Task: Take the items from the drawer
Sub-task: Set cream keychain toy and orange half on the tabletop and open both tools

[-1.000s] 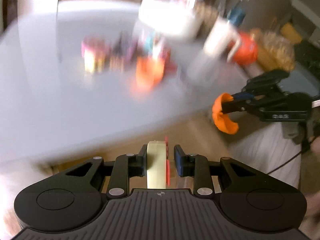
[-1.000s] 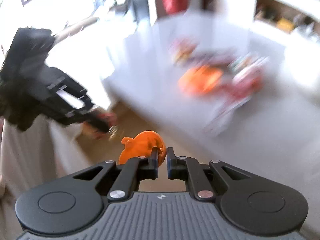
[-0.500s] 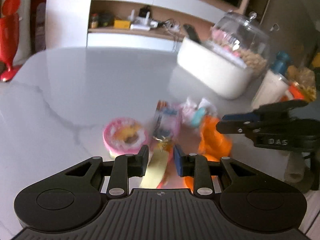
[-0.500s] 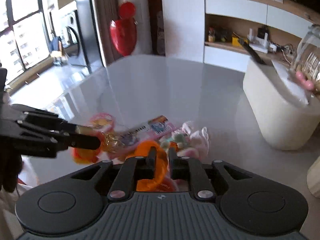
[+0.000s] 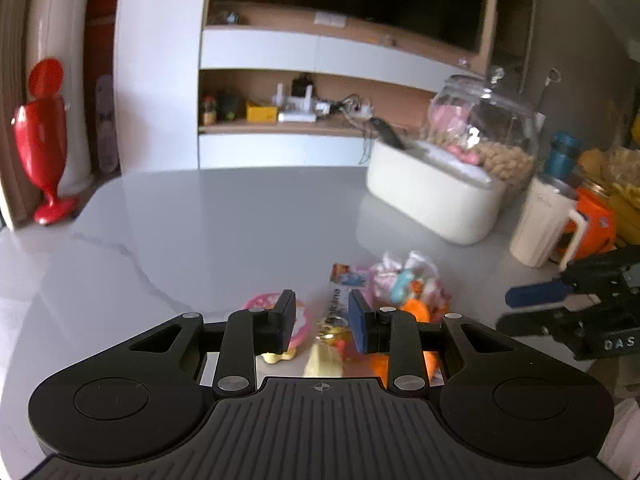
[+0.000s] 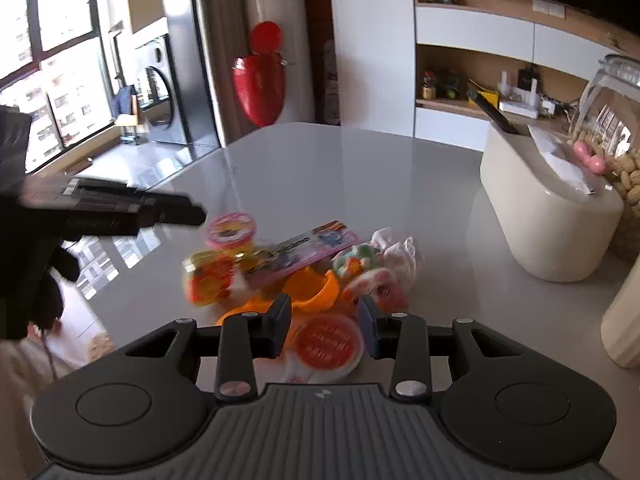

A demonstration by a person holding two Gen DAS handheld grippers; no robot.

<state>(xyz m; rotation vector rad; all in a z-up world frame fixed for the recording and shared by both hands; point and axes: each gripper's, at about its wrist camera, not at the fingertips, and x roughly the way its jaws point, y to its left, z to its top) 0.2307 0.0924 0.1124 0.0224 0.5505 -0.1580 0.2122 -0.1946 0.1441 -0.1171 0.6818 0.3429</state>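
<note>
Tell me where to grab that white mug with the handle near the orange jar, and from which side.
Grip the white mug around its body, coming in from the open table side on its left. It stands upright, its handle sticks out to the right toward the orange jar, and the white tub crowds it behind, so the left front looks freest.

A grey table (image 6: 360, 168) with faint pale veining is seen. On it, a pink cup (image 6: 231, 231), a pink printed packet (image 6: 304, 250), an orange shell (image 6: 316, 292) and a white tub with a red-orange lid (image 6: 326, 344) are shown. A cream box (image 5: 432, 200), a white mug (image 5: 540, 224) and a red vase (image 5: 40, 140) are visible. Both grippers (image 5: 322, 320) (image 6: 324, 322) are black, each with one blue pad (image 5: 358, 322).
</note>
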